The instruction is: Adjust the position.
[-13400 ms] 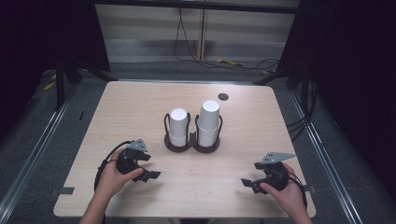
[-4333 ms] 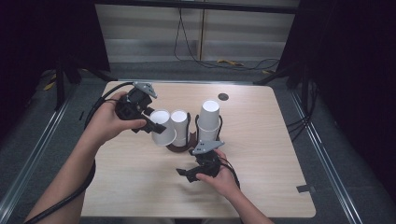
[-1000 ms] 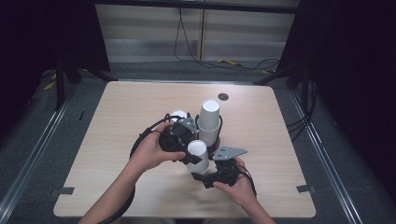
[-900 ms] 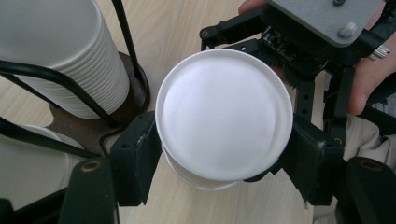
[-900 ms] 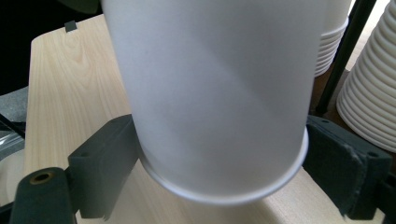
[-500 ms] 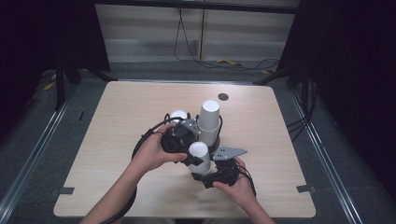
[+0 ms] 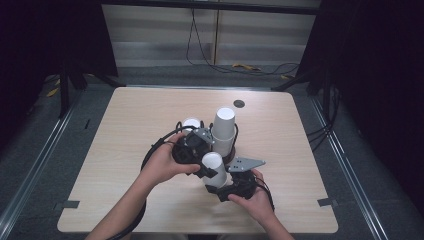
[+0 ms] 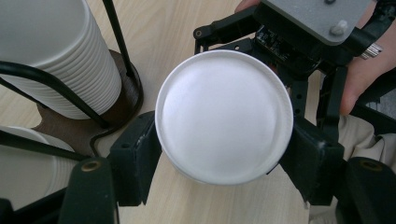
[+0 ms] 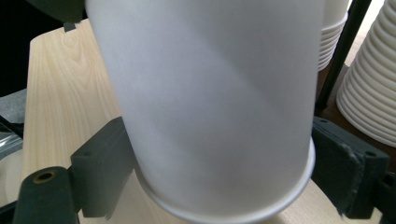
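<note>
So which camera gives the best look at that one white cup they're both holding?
The left gripper view: the paper cup shows its whole flat bottom between the black jaws. The right gripper view shows its side wall up close; the high view shows it small.

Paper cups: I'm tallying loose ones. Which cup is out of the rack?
The upside-down cup between both grippers, in front of the rack; the others sit stacked there.

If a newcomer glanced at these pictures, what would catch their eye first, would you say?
Probably the upside-down white paper cup mid-table, with the left gripper shut on its upper part and the right gripper around its rim end. Just behind stands the dark holder with a tall cup stack and a shorter one.
</note>
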{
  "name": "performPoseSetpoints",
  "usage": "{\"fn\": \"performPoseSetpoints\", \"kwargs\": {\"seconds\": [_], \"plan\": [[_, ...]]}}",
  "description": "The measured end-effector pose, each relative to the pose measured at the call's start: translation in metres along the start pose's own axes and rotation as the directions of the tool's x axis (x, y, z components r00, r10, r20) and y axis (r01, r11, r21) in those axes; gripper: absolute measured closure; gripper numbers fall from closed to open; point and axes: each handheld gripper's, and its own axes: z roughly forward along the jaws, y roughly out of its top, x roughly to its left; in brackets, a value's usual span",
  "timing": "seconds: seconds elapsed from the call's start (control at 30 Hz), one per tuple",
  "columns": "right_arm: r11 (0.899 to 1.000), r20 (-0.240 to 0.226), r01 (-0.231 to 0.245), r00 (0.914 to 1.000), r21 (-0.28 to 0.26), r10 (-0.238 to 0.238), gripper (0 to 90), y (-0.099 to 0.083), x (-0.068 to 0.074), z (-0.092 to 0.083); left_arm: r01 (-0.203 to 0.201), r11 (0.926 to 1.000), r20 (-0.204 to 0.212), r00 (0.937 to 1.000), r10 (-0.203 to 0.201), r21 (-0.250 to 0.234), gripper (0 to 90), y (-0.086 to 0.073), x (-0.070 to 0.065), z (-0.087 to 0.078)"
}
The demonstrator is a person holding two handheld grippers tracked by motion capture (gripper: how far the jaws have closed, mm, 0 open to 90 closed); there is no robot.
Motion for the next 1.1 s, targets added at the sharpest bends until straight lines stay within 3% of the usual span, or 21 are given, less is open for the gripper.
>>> {"fn": "performPoseSetpoints", "kwargs": {"seconds": [0.6,1.1], "plan": [[1.0,0.008,0.019,0.9998,0.0,-0.019,14.9,-0.0009,0.0003,0.0004,-0.007,0.9996,0.008,0.9999,0.007,0.027,33.0,0.0053,-0.0009,0.0031],[0.999,0.028,0.043,0.9987,-0.007,-0.043,19.2,0.0009,0.0,-0.0044,0.012,0.9999,0.024,0.9996,-0.012,-0.002,29.6,0.0015,0.0027,0.0019]]}}
